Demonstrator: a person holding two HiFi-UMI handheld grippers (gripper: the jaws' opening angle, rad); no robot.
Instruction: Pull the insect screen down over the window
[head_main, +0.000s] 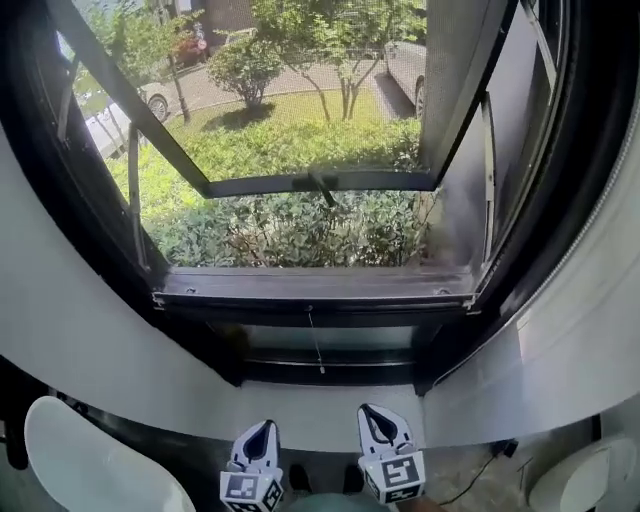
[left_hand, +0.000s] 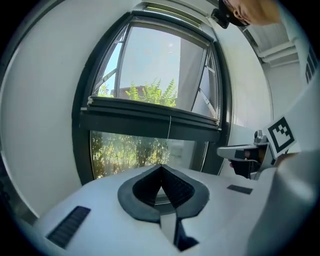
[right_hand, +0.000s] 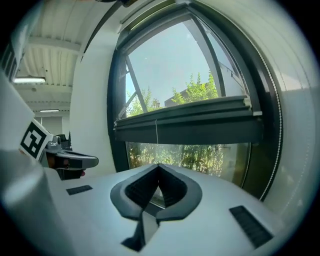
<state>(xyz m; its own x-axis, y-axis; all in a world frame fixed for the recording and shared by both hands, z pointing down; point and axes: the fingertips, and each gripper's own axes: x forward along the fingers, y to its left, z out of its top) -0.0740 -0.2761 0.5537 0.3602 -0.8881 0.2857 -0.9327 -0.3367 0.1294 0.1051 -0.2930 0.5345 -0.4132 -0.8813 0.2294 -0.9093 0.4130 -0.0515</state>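
- The insect screen's grey bottom bar lies level across the foot of the window opening. Its thin pull cord hangs from the middle over the lower pane.
- The outward sash stands open beyond it.
- You hold your left gripper and right gripper side by side, low beneath the sill, pointing up at the cord and well apart from it.
- Both pairs of jaws are pressed together on nothing.
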